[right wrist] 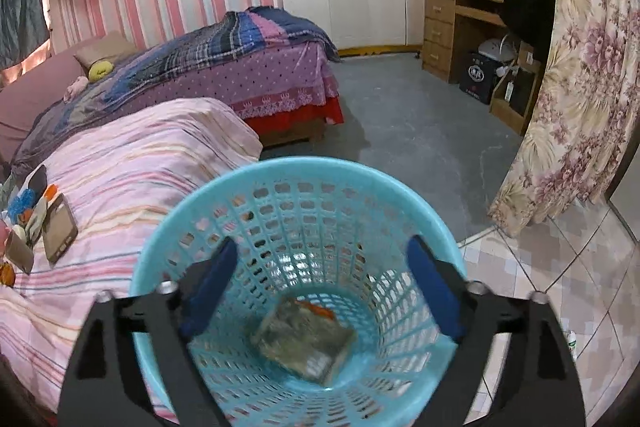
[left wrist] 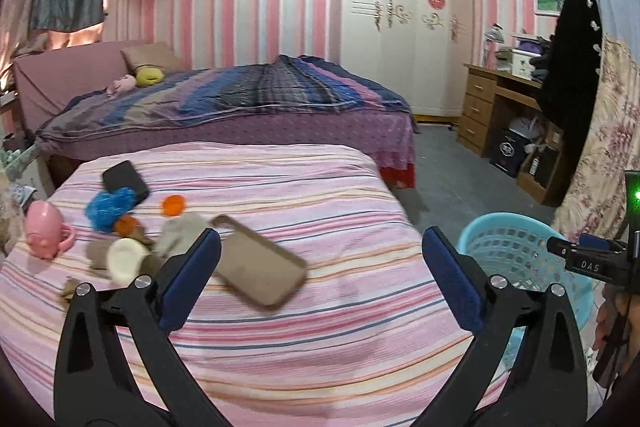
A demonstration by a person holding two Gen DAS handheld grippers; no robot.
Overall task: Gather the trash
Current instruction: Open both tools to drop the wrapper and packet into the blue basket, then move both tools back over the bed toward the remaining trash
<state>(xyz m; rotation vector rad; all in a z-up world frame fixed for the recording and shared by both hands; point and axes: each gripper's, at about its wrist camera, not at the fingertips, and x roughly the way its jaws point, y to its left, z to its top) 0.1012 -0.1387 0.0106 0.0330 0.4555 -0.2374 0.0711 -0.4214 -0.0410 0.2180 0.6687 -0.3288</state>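
A light blue plastic basket (right wrist: 304,187) stands on the floor beside the striped bed; it also shows in the left wrist view (left wrist: 516,247). Inside it lies a blurred greyish box-like piece of trash (right wrist: 304,339) with an orange scrap. My right gripper (right wrist: 320,287) is open and empty, right above the basket mouth. My left gripper (left wrist: 320,267) is open and empty above the pink striped bedcover (left wrist: 320,327). Ahead of it on the bed lie a brown phone case (left wrist: 260,267), crumpled paper (left wrist: 180,235), a cream lid (left wrist: 124,259), orange bits (left wrist: 174,205) and a blue scrubber (left wrist: 106,207).
A pink cup (left wrist: 46,231) and a black phone (left wrist: 124,179) lie at the bed's left. A second bed (left wrist: 240,99) stands behind. A wooden desk (left wrist: 500,107), a white wardrobe (left wrist: 400,19) and a floral curtain (right wrist: 580,87) line the right side. Grey floor lies between.
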